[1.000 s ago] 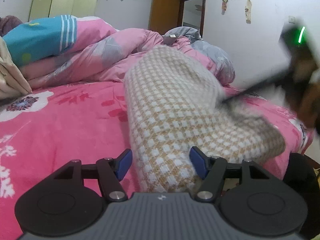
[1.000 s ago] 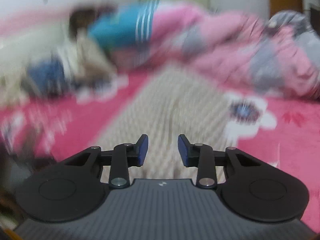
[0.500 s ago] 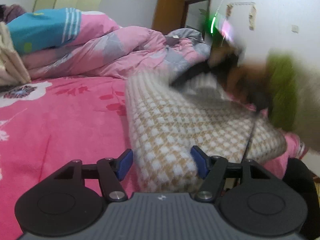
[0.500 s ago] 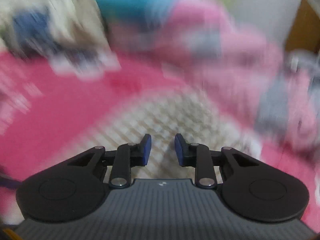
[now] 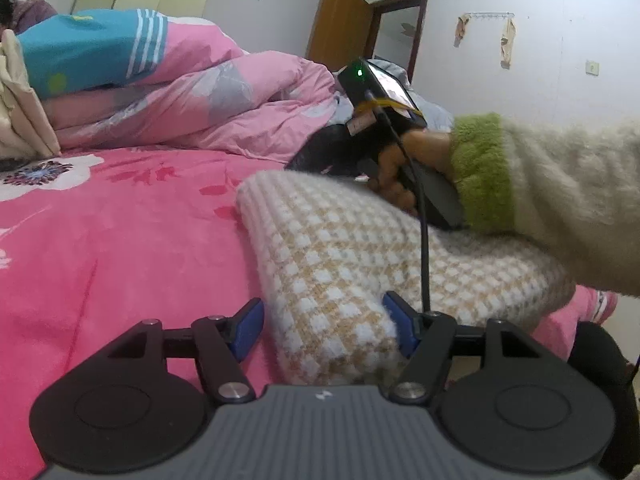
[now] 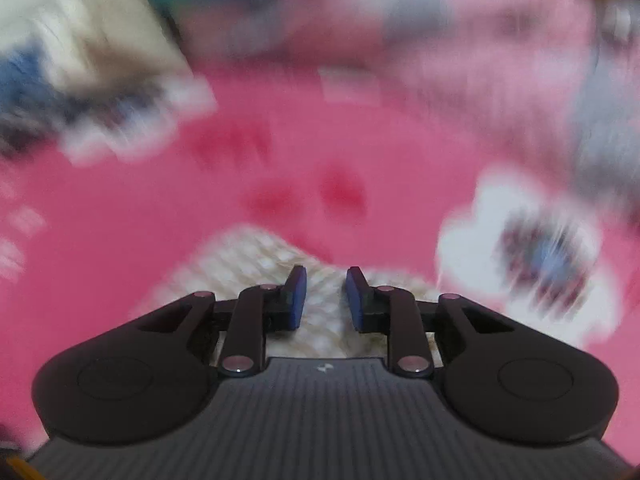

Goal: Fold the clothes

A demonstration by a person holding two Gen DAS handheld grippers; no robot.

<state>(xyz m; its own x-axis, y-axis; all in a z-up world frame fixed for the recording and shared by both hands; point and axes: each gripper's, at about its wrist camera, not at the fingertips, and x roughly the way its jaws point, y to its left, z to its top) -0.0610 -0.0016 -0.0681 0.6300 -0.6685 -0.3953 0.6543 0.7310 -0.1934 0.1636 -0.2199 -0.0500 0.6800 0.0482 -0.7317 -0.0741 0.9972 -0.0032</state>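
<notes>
risk first: right tongs (image 6: 323,294) are closing over the far end of the sweater (image 5: 352,272), with knit seen between the blue pads (image 6: 298,296) but a gap still showing, so they have no hold yet; if they shut on only the top layer, the fold could peel apart; the right-wrist frame is too blurred to tell how many layers lie there; the sweater lies folded on the pink bed (image 5: 120,240), lower centre of the left-wrist frame, running up and right under the sleeve (image 5: 560,184); left tongs (image 5: 324,326) stand wide around its near end, the right pad (image 5: 396,320) against the knit, the left one clear, gripping nothing; unpinned, that end may drag if the far end is pulled; the cable (image 5: 424,248) hanging across the knit could snag.
</notes>
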